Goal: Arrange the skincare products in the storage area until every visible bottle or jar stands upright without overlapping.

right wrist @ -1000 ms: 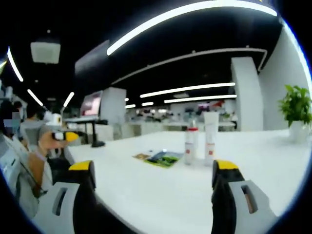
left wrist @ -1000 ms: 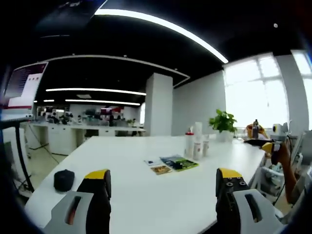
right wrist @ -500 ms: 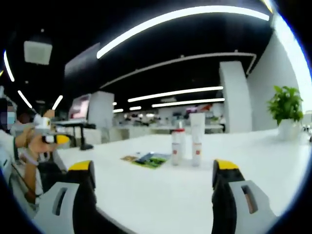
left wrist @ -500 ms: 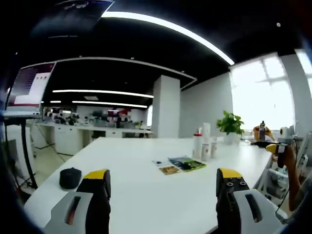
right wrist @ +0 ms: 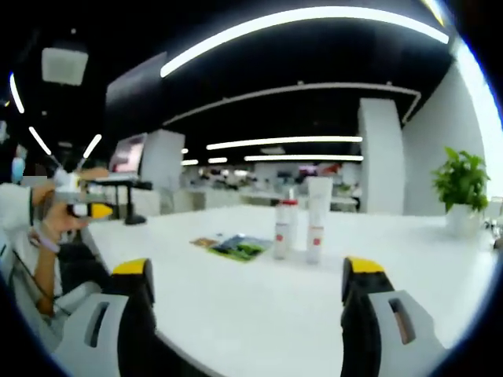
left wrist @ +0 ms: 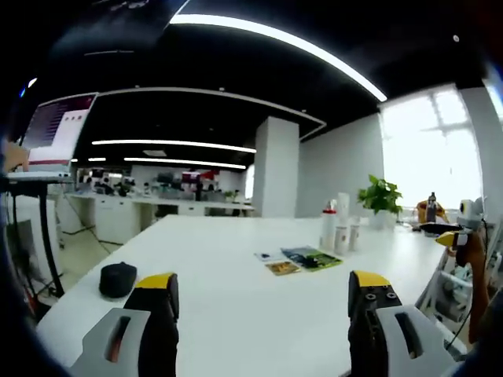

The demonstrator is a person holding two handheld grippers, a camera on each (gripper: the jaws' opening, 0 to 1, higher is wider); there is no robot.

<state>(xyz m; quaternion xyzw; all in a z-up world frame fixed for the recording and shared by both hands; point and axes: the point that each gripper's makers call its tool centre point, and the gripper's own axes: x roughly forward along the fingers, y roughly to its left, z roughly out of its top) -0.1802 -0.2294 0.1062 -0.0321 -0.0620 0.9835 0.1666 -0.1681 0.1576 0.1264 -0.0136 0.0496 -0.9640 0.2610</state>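
Left gripper view: left gripper (left wrist: 262,302) had its jaws spread wide, nothing between them, held above the near edge of the white table (left wrist: 212,275). Black puck-like object (left wrist: 118,279) sat on the table just past the left jaw. Further out, a leaflet (left wrist: 311,258) lay flat with two small cards (left wrist: 281,268) just beside it. Behind the leaflet stood the products: red-capped bottle (left wrist: 328,228), tall white tube (left wrist: 343,221) and a short white jar (left wrist: 354,234), all upright, close together, well apart from the gripper. Potted plant (left wrist: 380,201) stood beyond them near the window. At far right, a person's hand (left wrist: 474,250) held a yellow-tipped gripper.

Right gripper view: right gripper (right wrist: 247,302) was also open wide and empty, over the table (right wrist: 236,306). Bottle (right wrist: 283,229) and tube (right wrist: 317,218) stood upright near centre, side by side, a narrow gap between them; couldn't tell whether the jar was behind them. Leaflet (right wrist: 236,247) lay left of the bottle. Plant (right wrist: 461,187) was at right. Person's hand (right wrist: 59,218) at left held a yellow-tipped gripper.
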